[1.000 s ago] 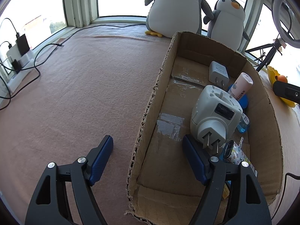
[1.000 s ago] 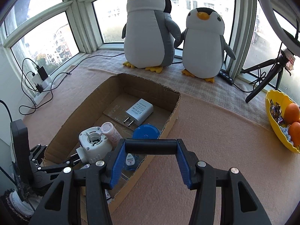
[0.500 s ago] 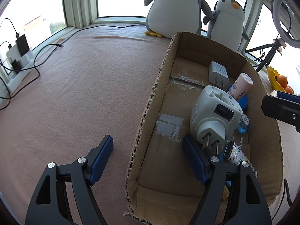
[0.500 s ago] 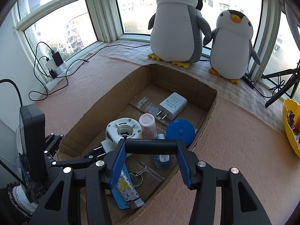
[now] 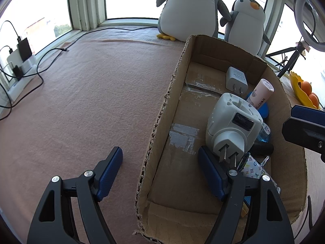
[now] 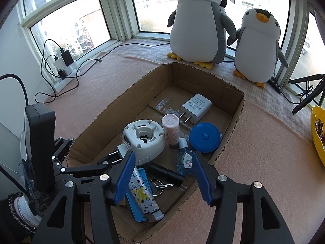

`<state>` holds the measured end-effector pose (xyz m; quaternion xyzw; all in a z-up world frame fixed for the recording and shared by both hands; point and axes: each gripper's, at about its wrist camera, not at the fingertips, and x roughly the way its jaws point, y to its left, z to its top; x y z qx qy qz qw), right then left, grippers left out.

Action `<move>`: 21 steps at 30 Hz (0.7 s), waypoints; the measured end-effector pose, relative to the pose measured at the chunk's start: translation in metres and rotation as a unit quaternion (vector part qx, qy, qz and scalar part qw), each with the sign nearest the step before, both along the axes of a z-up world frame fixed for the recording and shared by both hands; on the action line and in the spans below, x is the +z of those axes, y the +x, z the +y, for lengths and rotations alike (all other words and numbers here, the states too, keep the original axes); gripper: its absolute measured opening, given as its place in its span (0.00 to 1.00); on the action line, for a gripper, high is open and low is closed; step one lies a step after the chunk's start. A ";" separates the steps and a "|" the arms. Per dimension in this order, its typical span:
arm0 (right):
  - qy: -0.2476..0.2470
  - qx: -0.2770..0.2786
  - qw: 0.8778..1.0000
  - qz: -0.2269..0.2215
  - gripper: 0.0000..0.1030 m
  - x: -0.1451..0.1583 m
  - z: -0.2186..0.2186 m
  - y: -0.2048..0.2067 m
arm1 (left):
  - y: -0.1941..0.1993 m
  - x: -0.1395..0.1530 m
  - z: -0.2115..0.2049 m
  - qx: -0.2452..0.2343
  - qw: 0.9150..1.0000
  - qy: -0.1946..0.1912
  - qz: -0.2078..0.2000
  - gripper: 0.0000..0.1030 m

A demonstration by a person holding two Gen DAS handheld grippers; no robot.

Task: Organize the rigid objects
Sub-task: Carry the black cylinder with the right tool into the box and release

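Right hand-held gripper (image 6: 162,174) hovering over near end of open brown cardboard box (image 6: 237,109), jaws just opening, nothing gripped. Black cylinder (image 6: 165,172) lying directly below inside box, long axis crosswise between pads. Left hand-held gripper (image 5: 160,172) standing wide, straddling box wall, empty.

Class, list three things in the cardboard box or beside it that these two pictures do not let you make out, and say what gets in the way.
- Black cylinder: in the left wrist view the white plug-in device covers most of it.
- Keys: too small to count.
- Yellow bowl: cut off by the right wrist picture's edge, contents unclear.
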<state>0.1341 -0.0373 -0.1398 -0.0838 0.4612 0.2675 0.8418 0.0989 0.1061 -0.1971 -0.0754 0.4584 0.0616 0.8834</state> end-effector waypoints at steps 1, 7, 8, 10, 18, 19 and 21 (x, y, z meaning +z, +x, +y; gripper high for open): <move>-0.001 -0.001 1.000 0.000 0.52 0.000 -0.001 0.000 | 0.000 0.000 0.000 0.000 1.000 0.000 0.000 0.76; -0.002 -0.009 1.000 0.005 0.53 0.000 -0.010 -0.001 | 0.001 0.000 0.000 0.000 1.000 0.001 0.000 0.76; -0.001 -0.011 1.000 0.006 0.54 0.000 -0.013 -0.002 | 0.001 0.000 0.000 0.001 1.000 0.001 0.001 0.76; 0.000 -0.017 1.000 0.007 0.56 0.000 -0.019 -0.004 | 0.001 0.000 0.000 0.001 1.000 0.002 0.001 0.77; 0.005 -0.051 0.999 0.012 0.61 0.001 -0.048 -0.010 | 0.002 0.001 0.002 0.001 1.000 0.006 0.005 0.78; 0.005 -0.055 0.998 0.012 0.62 0.002 -0.052 -0.011 | 0.003 0.001 0.002 0.000 1.000 0.005 0.007 0.78; 0.005 -0.063 0.998 0.011 0.62 0.003 -0.058 -0.012 | 0.003 0.001 0.002 0.000 1.000 0.006 0.009 0.78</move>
